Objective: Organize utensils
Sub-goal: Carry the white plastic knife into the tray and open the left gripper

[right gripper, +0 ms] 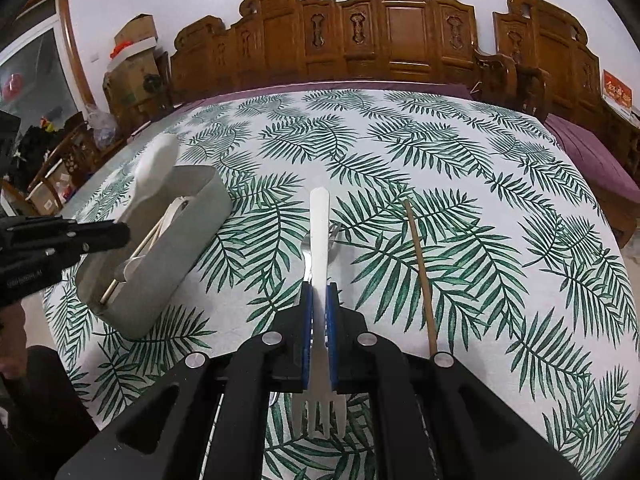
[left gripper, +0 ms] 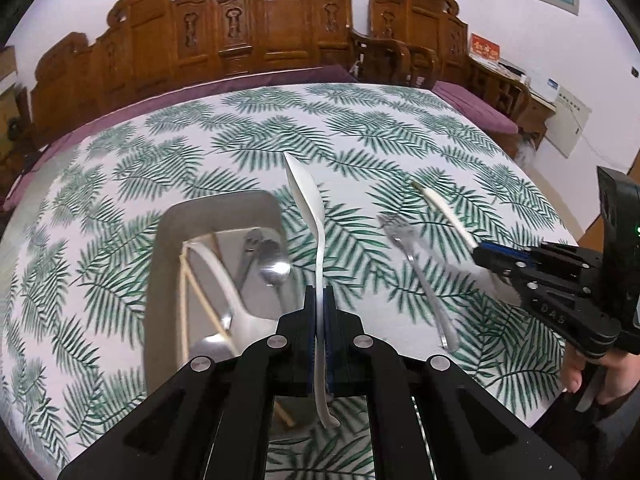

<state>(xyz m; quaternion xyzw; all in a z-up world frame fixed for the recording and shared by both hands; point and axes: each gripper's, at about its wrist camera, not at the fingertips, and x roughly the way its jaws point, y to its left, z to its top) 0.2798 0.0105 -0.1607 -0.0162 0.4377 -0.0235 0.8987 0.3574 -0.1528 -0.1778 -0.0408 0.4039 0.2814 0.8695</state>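
Altogether two hand-held grippers show, each clenched on one white plastic utensil: the left hand-held gripper grips a white spoon at centre frame, and the right hand-held gripper grips a white fork, tines toward the camera. One grey tray sits left of centre on the leaf-patterned desk; it holds chopsticks, a metal spoon and other utensils too jumbled to count. On the cloth lie one metal fork and one chopstick.
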